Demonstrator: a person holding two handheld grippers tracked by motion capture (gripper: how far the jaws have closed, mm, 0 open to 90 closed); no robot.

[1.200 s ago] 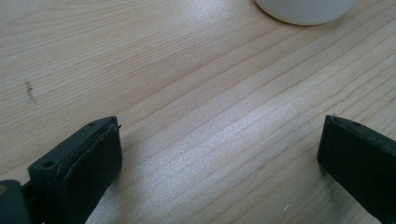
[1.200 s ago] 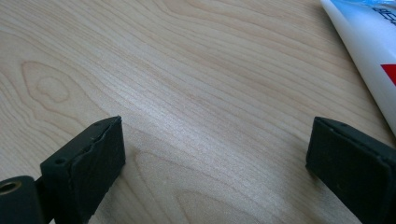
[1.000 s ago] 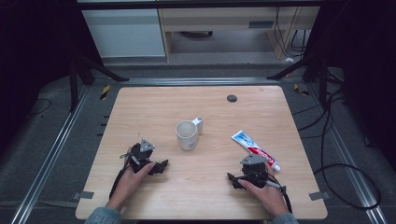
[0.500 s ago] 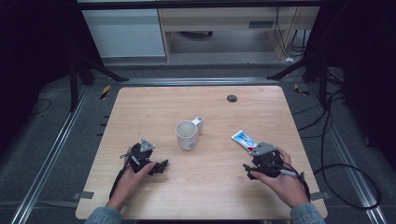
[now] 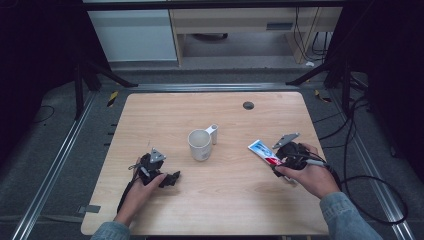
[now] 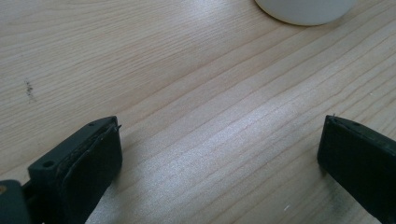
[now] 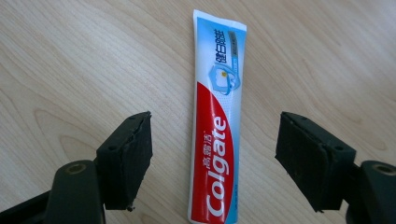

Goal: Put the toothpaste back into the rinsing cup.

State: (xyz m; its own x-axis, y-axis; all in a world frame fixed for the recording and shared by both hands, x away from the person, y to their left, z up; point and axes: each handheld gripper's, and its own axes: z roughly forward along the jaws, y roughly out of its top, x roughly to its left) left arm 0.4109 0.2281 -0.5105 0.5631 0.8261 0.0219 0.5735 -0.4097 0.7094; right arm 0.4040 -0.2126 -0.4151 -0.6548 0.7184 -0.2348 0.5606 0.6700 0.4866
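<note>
A red, white and blue toothpaste tube (image 5: 262,151) (image 7: 217,135) lies flat on the wooden table (image 5: 235,200), right of centre. My right gripper (image 5: 280,160) (image 7: 215,140) hovers over its near end, pointing down. The jaws stand on either side of the tube without touching it, and they have just been closing. A white mug (image 5: 201,144) (image 6: 303,9) stands upright mid-table, handle toward the far right. My left gripper (image 5: 170,178) (image 6: 219,140) rests low on the table, front left of the mug, open over bare wood.
A small black round disc (image 5: 248,105) sits near the table's far edge. Black cables (image 5: 360,180) trail off the right side. Metal rails (image 5: 55,165) run along the floor beside the table, and a white cabinet (image 5: 135,35) stands behind it.
The right hand has risen from the table's front edge and moved away and to the right, over the toothpaste tube. The left hand has stayed put.
</note>
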